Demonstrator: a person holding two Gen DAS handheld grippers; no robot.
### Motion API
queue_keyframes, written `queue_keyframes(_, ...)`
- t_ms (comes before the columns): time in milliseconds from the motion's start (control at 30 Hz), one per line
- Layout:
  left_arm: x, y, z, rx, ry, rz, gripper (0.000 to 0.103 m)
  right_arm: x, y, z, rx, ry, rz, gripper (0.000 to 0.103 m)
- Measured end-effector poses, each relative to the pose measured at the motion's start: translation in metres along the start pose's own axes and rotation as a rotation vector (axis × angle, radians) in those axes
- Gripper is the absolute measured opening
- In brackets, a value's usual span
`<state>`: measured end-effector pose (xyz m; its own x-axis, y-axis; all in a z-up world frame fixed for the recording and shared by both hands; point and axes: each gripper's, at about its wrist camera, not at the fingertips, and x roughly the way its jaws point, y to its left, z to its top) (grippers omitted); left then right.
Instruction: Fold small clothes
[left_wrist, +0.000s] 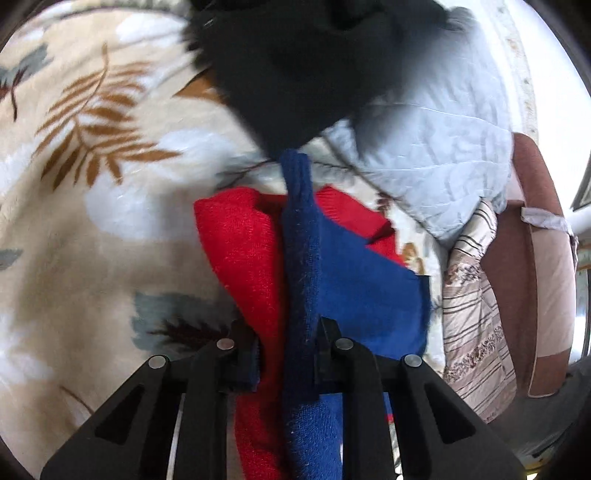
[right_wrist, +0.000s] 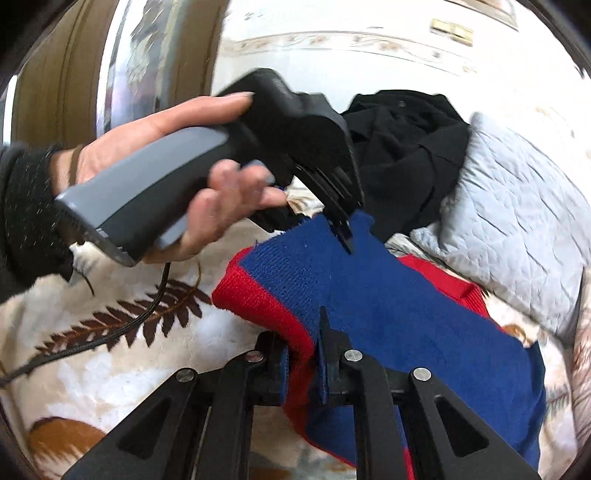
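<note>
Left gripper (left_wrist: 286, 354) and right gripper (right_wrist: 303, 369), each clamped on the red-and-blue knit (right_wrist: 388, 306), lifted above the blanket (left_wrist: 92, 258); black garment (right_wrist: 402, 147) beyond.

A cream leaf-print blanket (left_wrist: 92, 221) covers the bed; a pale blue quilted pillow (left_wrist: 436, 162) lies near a striped floral cushion (left_wrist: 476, 314). Bright daylight washes the wall (right_wrist: 332, 66).

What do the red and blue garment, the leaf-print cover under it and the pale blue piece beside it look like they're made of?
Red and blue garment: looks like a soft matte knit, with visible ribbed stitch rows and slight fuzz; probably wool or acrylic.
Leaf-print cover: seems a plush fleece blanket, with a fuzzy nap.
Pale blue piece: appears quilted woven cloth with padding, shown by stitched diamond lines and puffed creases.
</note>
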<state>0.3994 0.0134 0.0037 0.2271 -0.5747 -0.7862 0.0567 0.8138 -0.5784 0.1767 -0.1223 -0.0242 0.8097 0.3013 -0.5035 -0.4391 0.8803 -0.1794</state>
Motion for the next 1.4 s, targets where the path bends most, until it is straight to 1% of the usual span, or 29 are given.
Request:
queue_keyframes(100,-0.008,-0.034,-0.005,0.046,-0.014,-0.003,0.016,-0.020,-0.024,-0.002,0.091,-0.017,0.010,0.011)
queue_keyframes(233,-0.008,-0.082,-0.015,0.105,-0.023,-0.001,0.016,-0.045,-0.059,-0.009,0.226,-0.040,0.022,0.011)
queue_keyframes(433,0.002,-0.140,-0.027,0.175,-0.036,0.034,0.016,-0.075,-0.111,-0.034,0.442,-0.086,0.053,0.011)
queue_keyframes(533,0.012,-0.161,-0.029,0.197,-0.031,0.054,0.016,-0.080,-0.142,-0.054,0.594,-0.103,0.086,0.011)
queue_keyframes(667,0.045,-0.195,-0.034,0.233,-0.006,0.085,0.016,-0.081,-0.184,-0.085,0.814,-0.107,0.174,0.011)
queue_keyframes(767,0.075,-0.216,-0.039,0.263,0.026,0.109,0.016,-0.084,-0.209,-0.109,0.946,-0.100,0.205,0.011)
queue_keyframes(933,0.128,-0.243,-0.051,0.303,0.090,0.142,0.016,-0.092,-0.230,-0.136,1.047,-0.089,0.197,0.011)
queue_keyframes(1000,0.152,-0.250,-0.059,0.317,0.113,0.175,0.016,-0.093,-0.238,-0.149,1.100,-0.080,0.199,0.011)
queue_keyframes(1033,0.164,-0.251,-0.062,0.325,0.121,0.199,0.016,-0.091,-0.243,-0.157,1.141,-0.071,0.207,0.011)
queue_keyframes(1100,0.177,-0.250,-0.067,0.328,0.130,0.221,0.018,-0.085,-0.251,-0.173,1.229,-0.045,0.231,0.011)
queue_keyframes(1133,0.179,-0.250,-0.068,0.324,0.126,0.211,0.021,-0.081,-0.254,-0.180,1.268,-0.030,0.243,0.011)
queue_keyframes(1167,0.177,-0.251,-0.068,0.315,0.118,0.194,0.027,-0.074,-0.258,-0.188,1.315,-0.006,0.254,0.011)
queue_keyframes(1233,0.167,-0.251,-0.069,0.292,0.123,0.142,0.034,-0.069,-0.260,-0.195,1.349,0.031,0.251,0.019)
queue_keyframes(1300,0.152,-0.247,-0.064,0.279,0.119,0.094,0.034,-0.070,-0.260,-0.193,1.347,0.054,0.225,0.023)
queue_keyframes(1333,0.140,-0.243,-0.060,0.270,0.098,0.067,0.035,-0.074,-0.260,-0.191,1.340,0.053,0.205,0.025)
queue_keyframes(1400,0.109,-0.228,-0.049,0.230,0.020,0.020,0.046,-0.092,-0.262,-0.183,1.306,0.013,0.143,0.028)
